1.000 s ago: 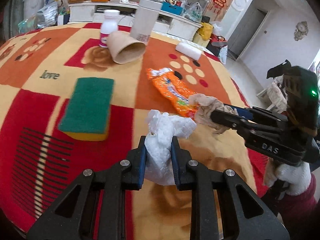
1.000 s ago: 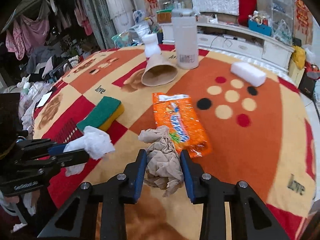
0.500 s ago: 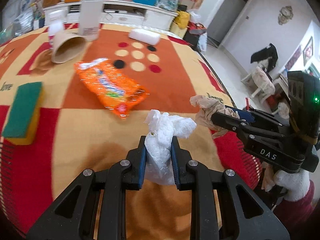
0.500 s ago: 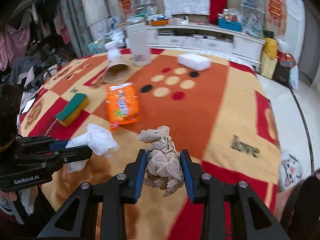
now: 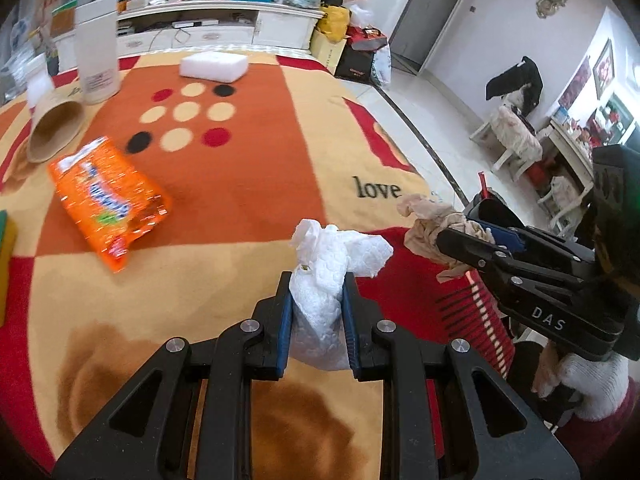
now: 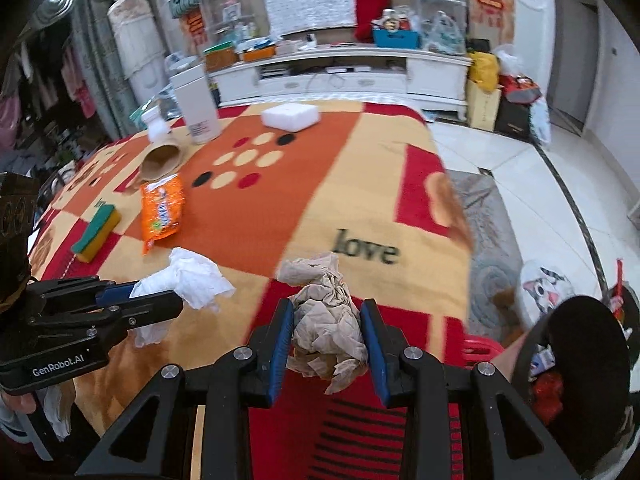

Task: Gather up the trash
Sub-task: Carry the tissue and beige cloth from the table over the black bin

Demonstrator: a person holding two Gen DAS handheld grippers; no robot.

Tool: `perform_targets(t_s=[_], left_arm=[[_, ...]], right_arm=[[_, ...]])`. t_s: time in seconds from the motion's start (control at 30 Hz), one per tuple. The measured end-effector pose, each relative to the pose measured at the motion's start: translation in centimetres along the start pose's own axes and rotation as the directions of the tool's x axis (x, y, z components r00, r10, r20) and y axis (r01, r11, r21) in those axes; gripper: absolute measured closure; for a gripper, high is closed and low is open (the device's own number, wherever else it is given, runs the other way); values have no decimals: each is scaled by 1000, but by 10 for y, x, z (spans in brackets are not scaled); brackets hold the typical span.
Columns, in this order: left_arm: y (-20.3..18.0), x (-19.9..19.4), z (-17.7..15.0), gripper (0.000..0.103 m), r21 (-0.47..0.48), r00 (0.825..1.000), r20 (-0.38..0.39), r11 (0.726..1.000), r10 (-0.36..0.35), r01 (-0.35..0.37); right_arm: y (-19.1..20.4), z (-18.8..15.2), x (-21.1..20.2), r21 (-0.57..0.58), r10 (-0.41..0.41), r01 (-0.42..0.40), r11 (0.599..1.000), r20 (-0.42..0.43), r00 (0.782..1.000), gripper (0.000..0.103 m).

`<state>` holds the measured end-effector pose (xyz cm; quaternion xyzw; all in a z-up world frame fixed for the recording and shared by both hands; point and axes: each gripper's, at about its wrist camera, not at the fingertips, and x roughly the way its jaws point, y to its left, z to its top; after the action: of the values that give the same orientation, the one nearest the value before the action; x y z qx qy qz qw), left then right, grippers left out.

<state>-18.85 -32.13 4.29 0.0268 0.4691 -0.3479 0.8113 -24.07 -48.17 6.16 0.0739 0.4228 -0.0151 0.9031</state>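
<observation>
While both grippers hang over the near edge of the blanket-covered desk (image 5: 248, 184), each carries one piece of trash. The left gripper (image 5: 316, 312) has its jaws clenched on a crumpled white tissue (image 5: 332, 264), which bulges above the blue pads. Just to its right, the right gripper (image 6: 326, 332) has its jaws clamped on a wad of brown paper (image 6: 324, 320), held clear of the blanket. A gloved hand (image 5: 588, 384) grips the right tool's handle. At lower right in the right wrist view stands a black bin (image 6: 580, 344), beside the desk. Farther back on the blanket lie an orange snack packet (image 5: 108, 200) and a green-and-yellow sponge (image 6: 96, 232). Beyond them a paper cup (image 5: 54, 132) lies on its side, near a tall white container (image 5: 96, 52) and a white block (image 5: 212, 66).
</observation>
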Motion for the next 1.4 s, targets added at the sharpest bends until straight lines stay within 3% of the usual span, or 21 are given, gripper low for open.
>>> perform_targets(t_s=[0.33, 0.97, 1.4], left_arm=[[-39, 26, 12, 83, 38, 1000, -17, 999, -10, 10], [-135, 78, 42, 83, 156, 993, -65, 981, -103, 112], [-197, 111, 55, 83, 217, 969, -128, 947, -212, 236]], right_arm=[[-45, -9, -10, 76, -64, 63, 995, 1, 998, 70], [-148, -30, -42, 222, -204, 201, 954, -8, 979, 70], [-215, -53, -55, 317, -290, 292, 903, -52, 955, 70]])
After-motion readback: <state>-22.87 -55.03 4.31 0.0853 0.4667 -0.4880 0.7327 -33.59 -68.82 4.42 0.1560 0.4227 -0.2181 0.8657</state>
